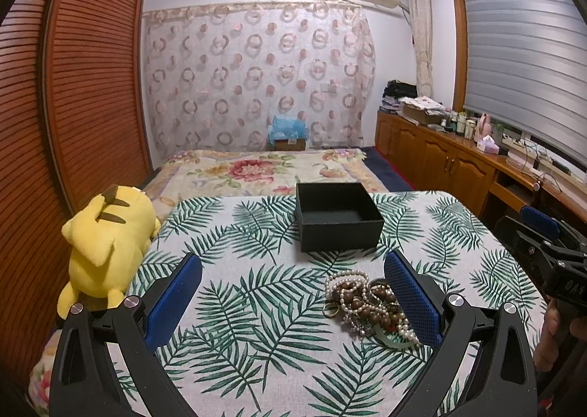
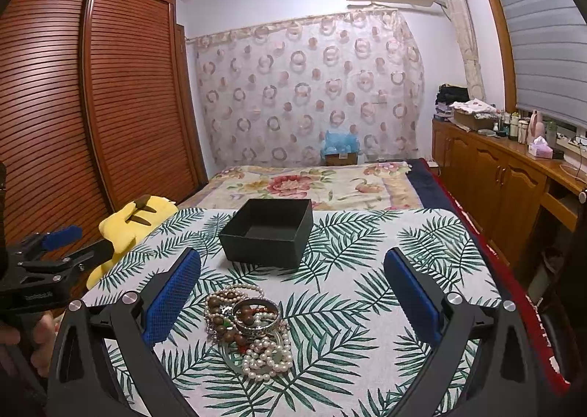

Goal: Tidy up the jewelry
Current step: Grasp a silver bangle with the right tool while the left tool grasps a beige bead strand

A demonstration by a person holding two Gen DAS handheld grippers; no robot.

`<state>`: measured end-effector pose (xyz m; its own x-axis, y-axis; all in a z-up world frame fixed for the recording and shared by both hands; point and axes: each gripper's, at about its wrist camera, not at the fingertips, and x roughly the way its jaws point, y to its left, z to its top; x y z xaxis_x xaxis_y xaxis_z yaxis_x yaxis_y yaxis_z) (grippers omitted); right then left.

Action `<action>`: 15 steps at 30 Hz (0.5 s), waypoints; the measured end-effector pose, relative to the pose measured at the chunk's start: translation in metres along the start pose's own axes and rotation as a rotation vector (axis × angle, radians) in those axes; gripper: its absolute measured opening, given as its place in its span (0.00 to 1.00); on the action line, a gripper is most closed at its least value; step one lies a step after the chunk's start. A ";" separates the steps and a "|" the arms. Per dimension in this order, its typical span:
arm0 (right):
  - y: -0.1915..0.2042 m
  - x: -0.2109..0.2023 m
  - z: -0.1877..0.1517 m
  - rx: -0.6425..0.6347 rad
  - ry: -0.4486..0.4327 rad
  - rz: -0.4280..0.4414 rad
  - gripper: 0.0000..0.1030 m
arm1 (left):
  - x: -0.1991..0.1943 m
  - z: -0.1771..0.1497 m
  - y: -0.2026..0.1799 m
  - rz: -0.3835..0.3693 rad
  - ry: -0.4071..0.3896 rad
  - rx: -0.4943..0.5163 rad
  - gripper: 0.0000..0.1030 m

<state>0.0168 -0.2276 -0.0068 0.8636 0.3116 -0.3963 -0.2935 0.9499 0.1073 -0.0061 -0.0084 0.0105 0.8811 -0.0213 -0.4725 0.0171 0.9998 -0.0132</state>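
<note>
Both my left gripper and right gripper gape wide, holding nothing; jewelry pile sits between the right's fingers, black box just beyond, ready for loading.

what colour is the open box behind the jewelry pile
Black box, inside and out; clearest in the right wrist view.

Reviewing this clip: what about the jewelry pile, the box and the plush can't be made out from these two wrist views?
- Jewelry pile: strands overlap, so the piece count is unclear; in the left wrist view the left gripper's finger covers its right edge.
- Black box: its near wall hides part of the floor in both views.
- Yellow plush: faces away; right wrist view shows little of it, behind the table edge.
- Items on the wooden cabinet: too small to identify.
</note>
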 end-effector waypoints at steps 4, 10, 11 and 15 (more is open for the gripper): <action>-0.002 0.012 -0.005 0.002 0.029 0.046 0.98 | 0.013 -0.006 0.003 -0.018 0.022 -0.010 0.94; 0.001 0.030 -0.018 -0.041 0.079 0.065 0.98 | 0.031 -0.021 0.009 -0.032 0.075 -0.019 0.94; 0.002 0.034 -0.021 -0.050 0.088 0.068 0.98 | 0.034 -0.023 0.009 -0.034 0.084 -0.017 0.94; -0.001 0.049 -0.030 -0.071 0.136 0.089 0.92 | 0.048 -0.034 0.014 -0.050 0.124 -0.019 0.94</action>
<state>0.0477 -0.2143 -0.0535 0.7710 0.3838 -0.5082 -0.3987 0.9131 0.0848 0.0203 0.0040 -0.0418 0.8139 -0.0724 -0.5764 0.0491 0.9972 -0.0558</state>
